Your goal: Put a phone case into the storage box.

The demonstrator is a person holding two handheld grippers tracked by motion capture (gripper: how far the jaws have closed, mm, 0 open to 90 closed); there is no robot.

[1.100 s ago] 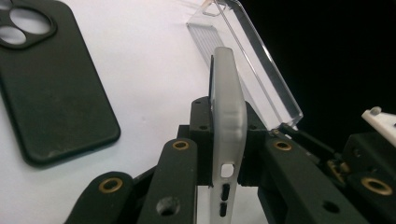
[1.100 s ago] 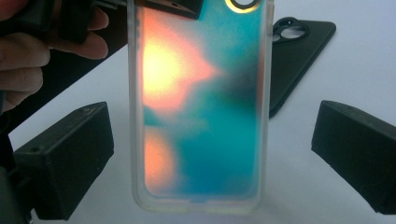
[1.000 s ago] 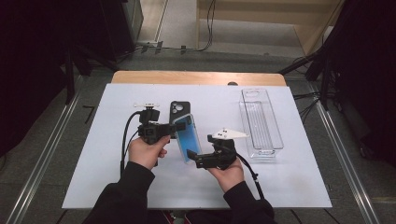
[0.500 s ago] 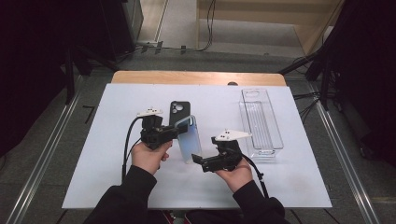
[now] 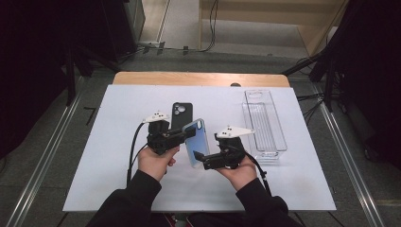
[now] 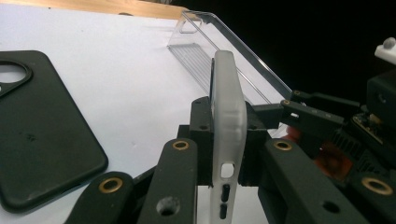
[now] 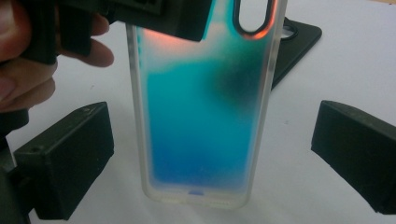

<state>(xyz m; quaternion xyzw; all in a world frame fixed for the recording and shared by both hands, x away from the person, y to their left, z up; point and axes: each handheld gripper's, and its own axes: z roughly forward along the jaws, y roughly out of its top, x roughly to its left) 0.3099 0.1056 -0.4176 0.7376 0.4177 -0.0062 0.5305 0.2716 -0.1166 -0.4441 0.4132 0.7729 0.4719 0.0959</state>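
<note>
The left claw (image 5: 189,134) pinched a blue phone case (image 5: 196,142) upright by its edge, its long axis running near to far, between the spread right claw (image 5: 201,158).

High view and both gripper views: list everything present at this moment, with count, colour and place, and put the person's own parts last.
Translucent phone case: one, frosted with a blue-green face, held up off the table between the two grippers, clamped edgewise in the left gripper's jaws.
Black phone case: one, black, lying flat on the table behind the held case.
Clear tray: one, transparent, long and narrow, on the table's right side.
Table: one, white sheet over a wooden top whose far edge shows.
Left gripper: one, black, shut on the translucent phone case.
Right gripper: one, black, jaws open either side of the case's lower end.
Hands: two, dark sleeves, at the near edge.
</note>
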